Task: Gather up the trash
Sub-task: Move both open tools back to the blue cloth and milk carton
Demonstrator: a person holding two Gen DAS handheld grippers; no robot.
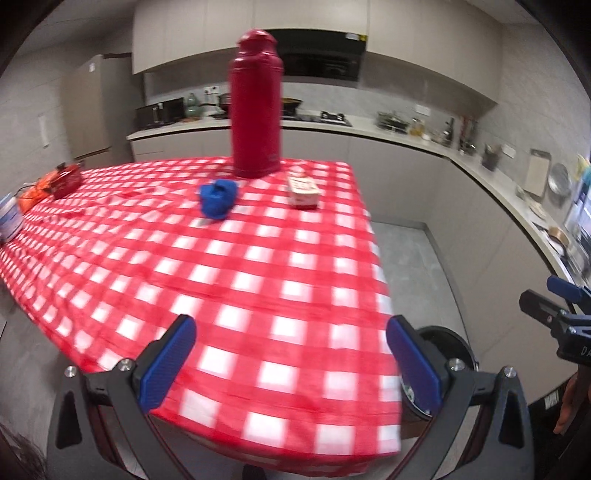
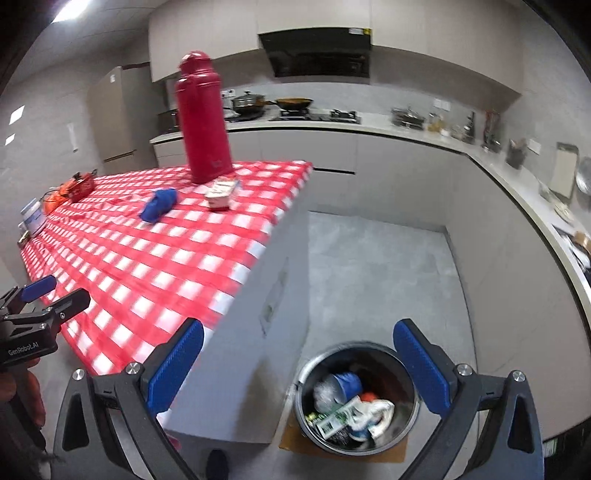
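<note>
Both fisheye views are evenly and fairly brightly lit from above; 1 bright ceiling light panel (image 2: 72, 9) flares at the upper left of the right wrist view. Shadows are soft and faint. Motion blur smears the red-and-white checked cloth on the surface (image 1: 258, 266) and the tall red plastic thermos flask (image 1: 255, 103). Straight kitchen lines bow strongly outward, and the corners fall to black vignette.

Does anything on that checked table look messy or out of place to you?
A crumpled blue wad lies loose beside the tall red flask, and a small carton sits askew near the table's far edge. Both look like leftover litter. The bin on the floor already holds scraps. Nothing looks spilled.
</note>
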